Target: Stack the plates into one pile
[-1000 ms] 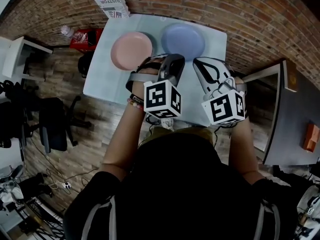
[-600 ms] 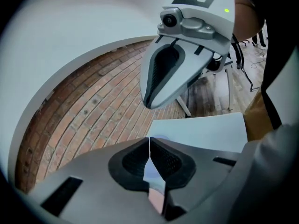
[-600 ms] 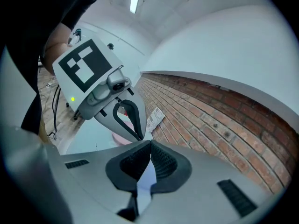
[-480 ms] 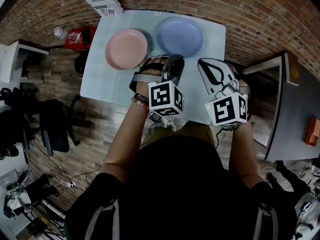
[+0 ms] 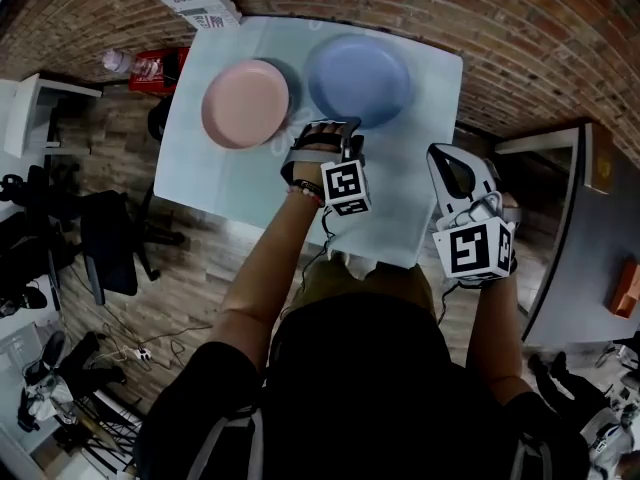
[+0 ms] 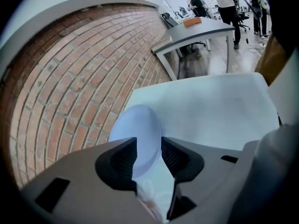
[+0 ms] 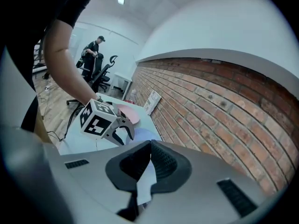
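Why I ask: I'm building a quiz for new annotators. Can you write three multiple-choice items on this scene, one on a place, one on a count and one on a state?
1. In the head view, where is the pink plate relative to the blue plate?
A) left of it
B) stacked on it
C) under it

2. How many plates lie on the table?
A) one
B) two
C) four

3. How do the right gripper's jaws stand?
A) together, empty
B) clamped on a plate
C) wide apart

Answers:
1 A: they lie side by side, with the pink one at left.
2 B: only the pink and the blue show.
3 A: its own view shows the pads meeting with nothing between them.
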